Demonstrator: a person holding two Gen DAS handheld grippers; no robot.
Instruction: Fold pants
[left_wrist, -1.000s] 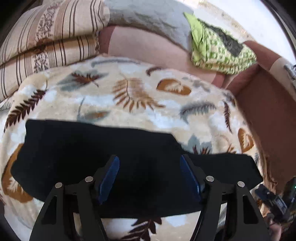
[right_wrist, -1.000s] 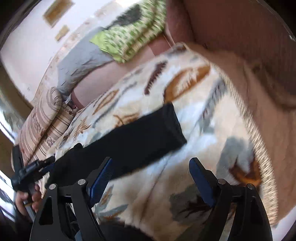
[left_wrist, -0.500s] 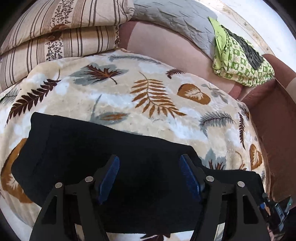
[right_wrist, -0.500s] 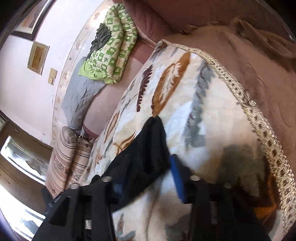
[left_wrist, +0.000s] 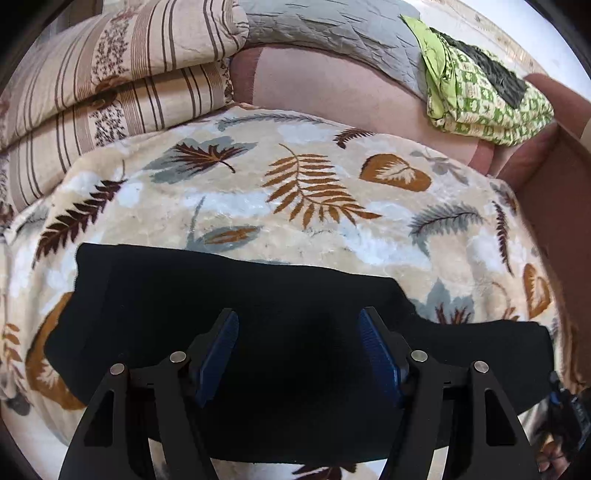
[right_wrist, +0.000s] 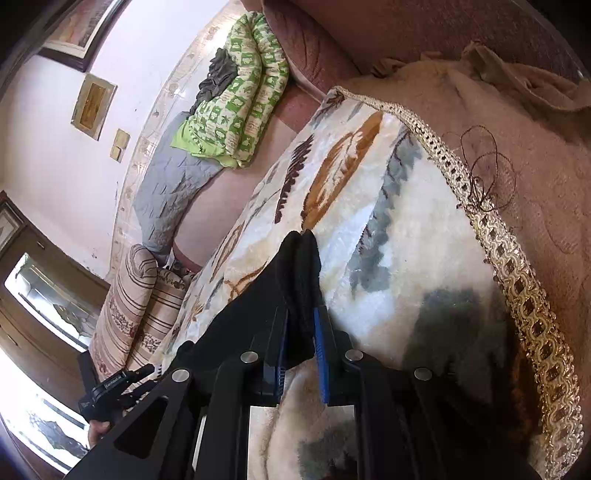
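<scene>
My left gripper (left_wrist: 297, 354) hangs spread wide above the black pants (left_wrist: 258, 314), which lie flat at 6 o'clock on the leaf-print blanket (left_wrist: 314, 195). My right gripper (right_wrist: 301, 343), rolled sideways, is clenched on the pants' end (right_wrist: 299, 273), pointing toward 12 o'clock.

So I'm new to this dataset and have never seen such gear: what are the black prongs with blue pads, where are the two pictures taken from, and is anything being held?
No robot here: a person holds a two-finger tool in each hand, each carrying a fisheye camera that looks along its fingers. The left wrist view shows the left tool open, above black pants lying flat on a leaf-patterned blanket. The right wrist view shows the right tool shut on one end of the pants, its blue pads pinching the cloth. At the back lie striped pillows and a green folded quilt.
</scene>
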